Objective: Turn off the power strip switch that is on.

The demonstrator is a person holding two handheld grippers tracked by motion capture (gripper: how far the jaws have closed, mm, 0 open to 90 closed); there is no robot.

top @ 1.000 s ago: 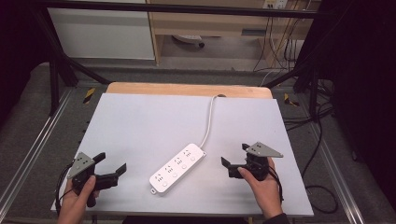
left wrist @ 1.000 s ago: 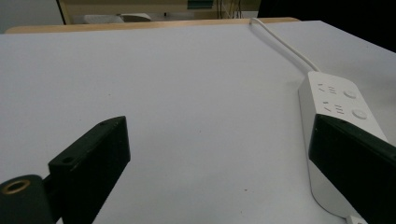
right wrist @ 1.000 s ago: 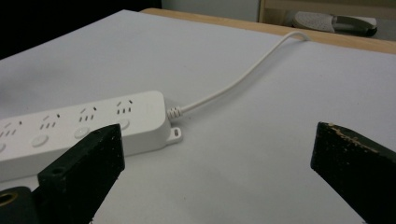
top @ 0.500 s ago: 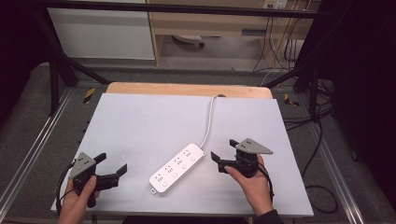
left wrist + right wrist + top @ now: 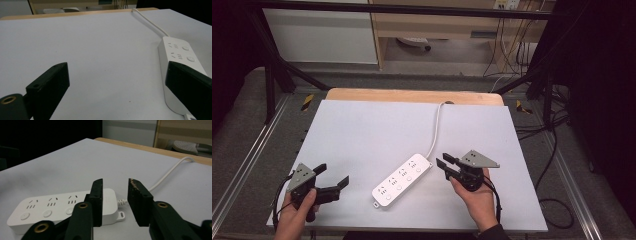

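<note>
A white power strip [image 5: 402, 180] lies slantwise on the white table [image 5: 372, 130], and its cable [image 5: 435, 131] runs to the far edge. My left gripper [image 5: 332, 175] rests near the front left corner, held by a hand, open wide with nothing between the jaws. In the left gripper view the left gripper [image 5: 116, 72] frames bare table, with the power strip [image 5: 178, 55] partly behind its right jaw. My right gripper [image 5: 443, 161] stands just right of the strip's cable end. In the right gripper view the right gripper [image 5: 113, 188] is open by a narrow gap over that end of the power strip [image 5: 57, 206], holding nothing.
A wooden strip [image 5: 412, 96] edges the table's far side, and a cabinet [image 5: 319, 30] and shelf stand beyond it. Dark cables [image 5: 557, 150] trail on the floor at the right. Metal rails [image 5: 242, 165] run along both sides.
The right gripper has moved left, closer to the power strip's cable end. The left gripper and the strip have stayed in place.
</note>
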